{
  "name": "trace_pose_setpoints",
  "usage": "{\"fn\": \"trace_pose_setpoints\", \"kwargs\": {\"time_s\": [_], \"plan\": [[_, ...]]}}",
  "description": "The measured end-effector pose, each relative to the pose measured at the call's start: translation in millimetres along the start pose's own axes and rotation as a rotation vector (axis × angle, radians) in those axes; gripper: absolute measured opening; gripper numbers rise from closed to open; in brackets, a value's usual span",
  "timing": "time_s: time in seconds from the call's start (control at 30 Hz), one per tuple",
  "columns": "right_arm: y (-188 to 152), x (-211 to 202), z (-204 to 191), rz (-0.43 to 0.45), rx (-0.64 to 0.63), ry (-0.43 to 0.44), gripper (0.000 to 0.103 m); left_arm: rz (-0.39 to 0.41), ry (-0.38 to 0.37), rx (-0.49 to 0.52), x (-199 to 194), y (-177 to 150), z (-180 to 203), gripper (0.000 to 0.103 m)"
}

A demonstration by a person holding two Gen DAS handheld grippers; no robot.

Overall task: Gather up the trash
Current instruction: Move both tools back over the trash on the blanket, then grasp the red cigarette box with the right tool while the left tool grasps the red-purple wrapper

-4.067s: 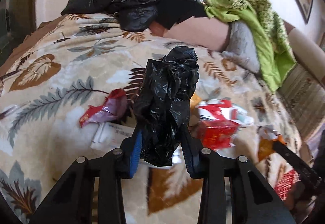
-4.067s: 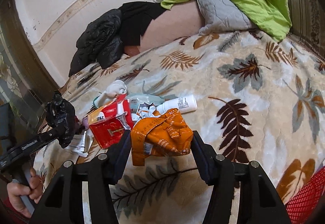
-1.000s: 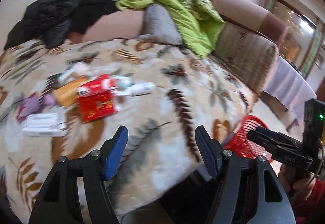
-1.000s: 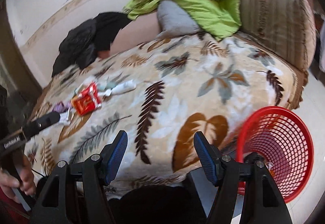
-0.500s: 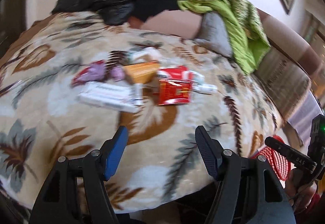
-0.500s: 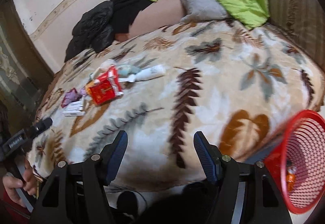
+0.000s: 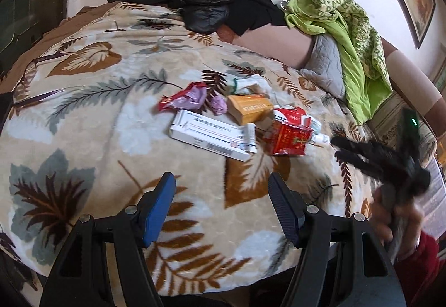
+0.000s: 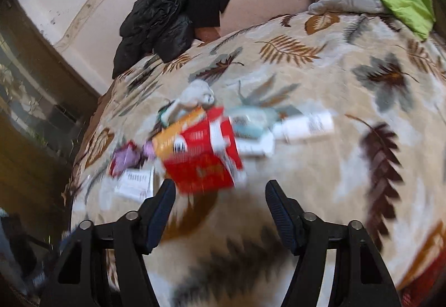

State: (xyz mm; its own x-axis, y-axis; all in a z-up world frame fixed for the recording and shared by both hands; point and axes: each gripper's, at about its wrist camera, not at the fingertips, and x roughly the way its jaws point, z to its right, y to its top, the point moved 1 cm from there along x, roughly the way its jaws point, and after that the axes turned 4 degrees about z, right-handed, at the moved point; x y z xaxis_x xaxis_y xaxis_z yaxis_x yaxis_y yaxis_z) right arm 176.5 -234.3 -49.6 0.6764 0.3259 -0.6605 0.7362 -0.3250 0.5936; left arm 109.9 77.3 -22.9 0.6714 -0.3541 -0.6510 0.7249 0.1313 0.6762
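Broadly, a leaf-patterned blanket (image 7: 92,123) carries the trash, a white box (image 7: 207,137) touching a red packet (image 7: 290,137) and orange carton (image 7: 249,109), while the left gripper (image 7: 221,205) hangs spread and empty and the right gripper's (image 8: 220,205) jaws are closing on nothing.

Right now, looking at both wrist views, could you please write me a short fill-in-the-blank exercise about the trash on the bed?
1. The trash lies on a blanket printed with ____.
2. The long white box has a ____ printed near its end.
3. Between the jaws of the left gripper there is ____.
4. The crumpled red packet lies to the ____ of the orange box in the left wrist view.

Missing words: leaves; barcode; nothing; right
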Motion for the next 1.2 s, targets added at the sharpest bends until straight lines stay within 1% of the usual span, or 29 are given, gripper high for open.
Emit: {"fn": "trace_pose_setpoints", "kwargs": {"time_s": [0.03, 0.13, 0.17, 0.23, 0.3, 0.37, 0.4, 0.47, 0.53, 0.57, 0.6, 0.67, 0.73, 0.77, 0.83, 0.93, 1.0, 1.03, 1.07, 1.13, 1.17, 1.2], "plan": [[7.1, 8.1, -0.9, 0.0, 0.006, 0.003, 0.063, 0.0, 0.005, 0.001, -0.1, 0.6, -2.5, 0.067], [19.6, 31.4, -3.5, -0.017, 0.002, -0.007, 0.051, 0.0, 0.019, -0.005, 1.1, 3.4, -9.1, 0.067], [20.7, 38.5, -3.6, -0.03, 0.003, -0.009, 0.047, -0.001, 0.02, -0.009, 2.0, 4.3, -11.4, 0.067], [13.7, 47.7, -4.4, -0.073, 0.005, 0.023, 0.042, -0.005, 0.025, -0.014, 4.4, 5.5, -15.9, 0.067], [0.5, 44.7, -7.2, -0.117, -0.007, 0.07, 0.042, -0.01, 0.028, -0.014, 7.9, 6.9, -18.8, 0.067], [-16.3, 36.1, -14.9, -0.173, -0.046, 0.127, 0.042, -0.019, 0.029, -0.018, 11.7, 7.5, -22.7, 0.067], [-26.8, 30.7, -20.1, -0.207, -0.076, 0.157, 0.042, -0.021, 0.028, -0.019, 13.5, 7.8, -24.2, 0.067], [-45.5, 19.4, -30.2, -0.258, -0.147, 0.182, 0.042, -0.029, 0.029, -0.021, 18.2, 8.8, -26.9, 0.067], [-51.5, 10.2, -34.9, -0.242, -0.193, 0.174, 0.042, -0.033, 0.027, -0.024, 22.2, 9.4, -27.8, 0.067], [-50.8, 5.9, -37.4, -0.221, -0.22, 0.162, 0.045, -0.036, 0.028, -0.027, 24.3, 9.6, -28.3, 0.067], [-48.6, 3.4, -39.9, -0.197, -0.253, 0.144, 0.053, -0.04, 0.027, -0.032, 26.2, 10.0, -29.1, 0.067], [-43.2, 3.5, -43.7, -0.158, -0.3, 0.111, 0.061, -0.043, 0.016, -0.047, 27.5, 10.1, -29.3, 0.067], [-36.0, 11.5, -47.9, -0.127, -0.337, 0.094, 0.061, -0.042, 0.009, -0.041, 26.7, 10.0, -27.2, 0.067], [-31.8, 14.9, -47.4, -0.124, -0.344, 0.091, 0.063, -0.041, 0.014, -0.035, 26.2, 9.6, -26.0, 0.067], [-19.7, 37.1, -45.4, -0.14, -0.33, 0.079, 0.063, -0.044, 0.023, -0.027, 26.3, 8.9, -25.5, 0.067], [-8.2, 59.3, -39.6, -0.156, -0.282, 0.092, 0.063, -0.048, 0.022, -0.028, 24.3, 7.6, -26.3, 0.067], [-7.2, 73.2, -37.3, -0.214, -0.241, 0.134, 0.063, -0.048, 0.023, -0.025, 22.9, 8.2, -28.0, 0.067], [-10.1, 76.9, -37.7, -0.245, -0.242, 0.147, 0.063, -0.049, 0.022, -0.026, 22.2, 8.9, -29.6, 0.067], [-14.6, 77.2, -39.6, -0.261, -0.258, 0.149, 0.063, -0.049, 0.021, -0.027, 22.2, 9.7, -30.8, 0.067], [-27.4, 72.8, -47.7, -0.291, -0.328, 0.158, 0.069, -0.055, 0.018, -0.026, 22.9, 11.4, -33.5, 0.068], [-35.6, 68.1, -54.2, -0.304, -0.375, 0.167, 0.073, -0.059, 0.017, -0.024, 24.1, 12.0, -34.1, 0.068], [-43.8, 62.3, -61.5, -0.31, -0.429, 0.173, 0.073, -0.063, 0.016, -0.022, 25.4, 12.3, -34.0, 0.068]]}}
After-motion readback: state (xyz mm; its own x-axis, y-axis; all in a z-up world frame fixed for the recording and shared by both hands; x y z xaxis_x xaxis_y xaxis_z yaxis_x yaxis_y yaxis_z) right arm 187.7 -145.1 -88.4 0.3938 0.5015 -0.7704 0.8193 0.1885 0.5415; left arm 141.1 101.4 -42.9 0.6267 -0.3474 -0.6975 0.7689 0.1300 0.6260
